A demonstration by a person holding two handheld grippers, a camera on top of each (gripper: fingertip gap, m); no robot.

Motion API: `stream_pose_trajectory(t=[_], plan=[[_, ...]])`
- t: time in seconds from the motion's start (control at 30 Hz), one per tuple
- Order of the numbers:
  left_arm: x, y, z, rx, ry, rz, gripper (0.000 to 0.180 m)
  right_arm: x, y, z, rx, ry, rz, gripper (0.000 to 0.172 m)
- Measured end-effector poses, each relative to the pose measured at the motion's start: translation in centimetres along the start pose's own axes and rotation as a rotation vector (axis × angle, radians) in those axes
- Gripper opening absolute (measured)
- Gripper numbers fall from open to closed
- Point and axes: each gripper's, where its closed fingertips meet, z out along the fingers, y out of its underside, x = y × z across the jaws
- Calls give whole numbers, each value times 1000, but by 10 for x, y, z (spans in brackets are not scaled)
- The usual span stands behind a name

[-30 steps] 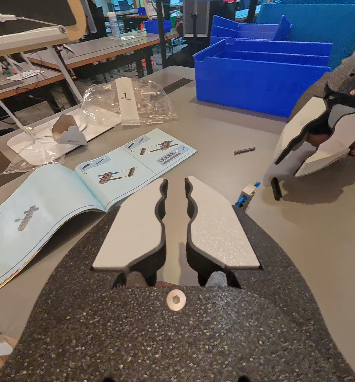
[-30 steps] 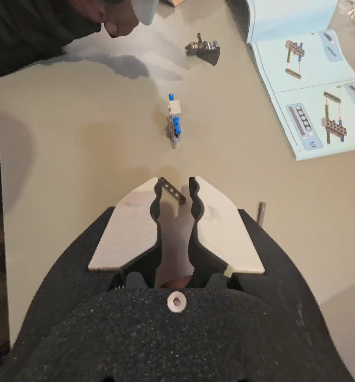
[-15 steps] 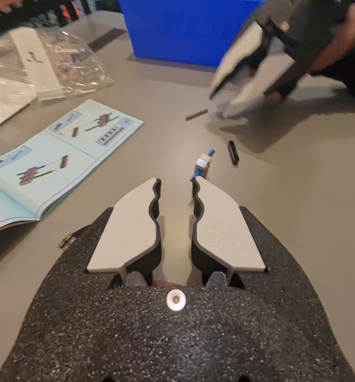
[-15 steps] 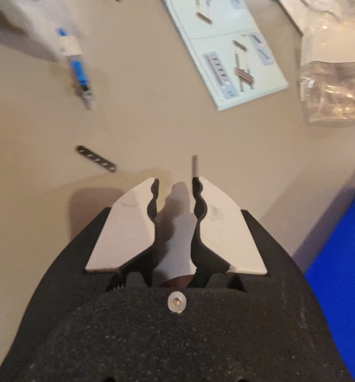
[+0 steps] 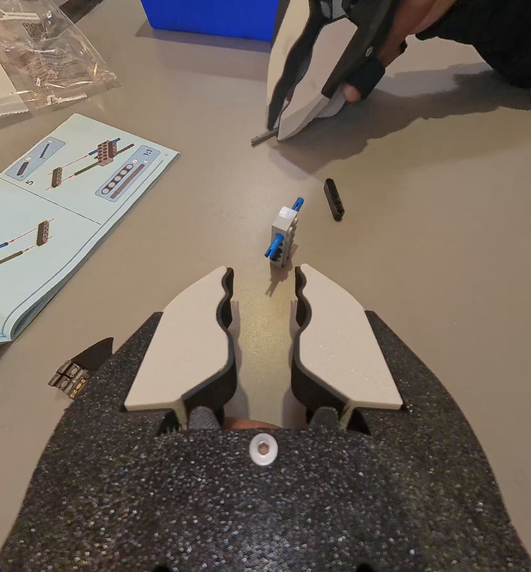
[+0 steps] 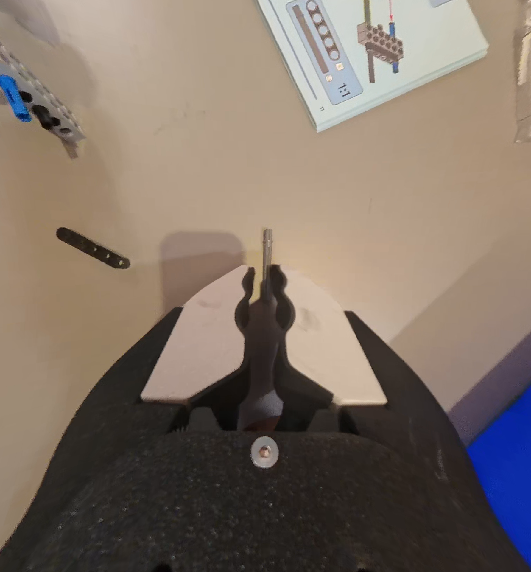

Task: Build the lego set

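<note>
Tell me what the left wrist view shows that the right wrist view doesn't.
Only the left view: the left gripper, open above bare table; a small dark brick cluster; a gloved hand.
Only the right view: the right gripper's fingers flanking the grey axle rod, a sliver of gap visible.
Both: grey brick with blue pins, black holed beam, light-blue instruction booklet, blue bin.

One booklet point(image 5: 56, 223), one blue bin point(image 5: 208, 15)

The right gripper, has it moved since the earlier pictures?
Yes. The right gripper left the black beam and went right to the grey axle.
</note>
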Motion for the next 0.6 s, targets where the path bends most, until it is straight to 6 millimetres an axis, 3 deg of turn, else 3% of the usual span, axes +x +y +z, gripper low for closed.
stream_pose_trajectory(t=[0.03, 0.27, 0.37, 0.47, 0.6], plan=[[-1, 0, -1, 5, -2, -2, 38, -2, 0, 1, 1, -14, 6, 4], [-17, -10, -14, 82, -22, -83, 37, -2, -9, 3, 2, -1, -72, 3], [-28, -27, -25, 130, -38, -121, 36, 0, -37, -4, 62, 24, -130, 3], [-35, -50, -33, 205, -22, -162, 35, -1, -78, -20, 175, 58, -202, 4], [-40, -73, -34, 308, 23, -218, 35, -21, -126, -41, 389, 47, -283, 4]])
